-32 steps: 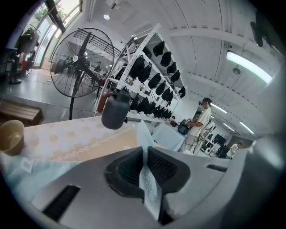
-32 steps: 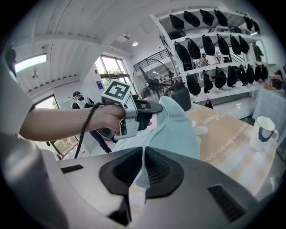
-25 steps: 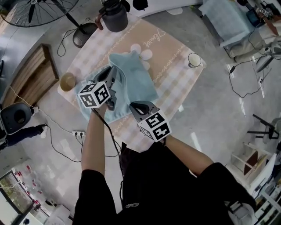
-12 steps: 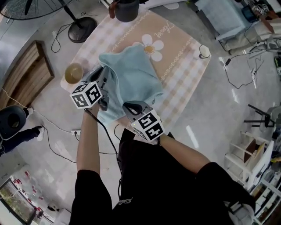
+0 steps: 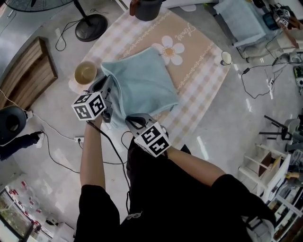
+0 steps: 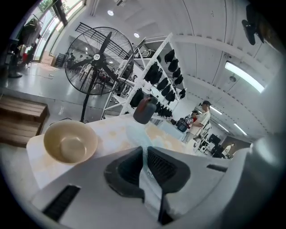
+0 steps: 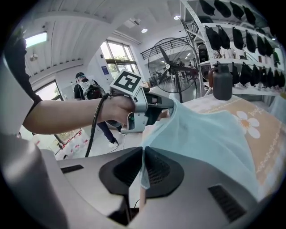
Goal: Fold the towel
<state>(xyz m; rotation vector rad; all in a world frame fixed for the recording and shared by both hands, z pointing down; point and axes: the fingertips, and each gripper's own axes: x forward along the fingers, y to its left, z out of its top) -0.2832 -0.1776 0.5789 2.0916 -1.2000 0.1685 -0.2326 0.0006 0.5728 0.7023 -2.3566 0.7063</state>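
The light blue towel [image 5: 142, 82] lies spread on the checked tablecloth, and its near edge is lifted off the table's near side. My left gripper [image 5: 107, 88] is shut on the towel's near left corner; in the left gripper view a thin strip of towel [image 6: 147, 179] is pinched between the pads. My right gripper [image 5: 131, 118] is shut on the near right corner, and the towel [image 7: 210, 134] stretches away from its jaws toward the left gripper [image 7: 167, 103]. The near edge hangs taut between the two grippers.
A tan bowl [image 5: 85, 72] sits on the table's left corner, close to the left gripper. A dark jug [image 5: 147, 7] stands at the far edge, a small cup [image 5: 226, 57] at the right corner. A fan's base [image 5: 91, 27] and a wooden bench [image 5: 28, 71] stand on the floor to the left.
Both grippers have drawn back toward the person and a little left with the towel's near corners. The towel has gone from bunched to spread flat over the table.
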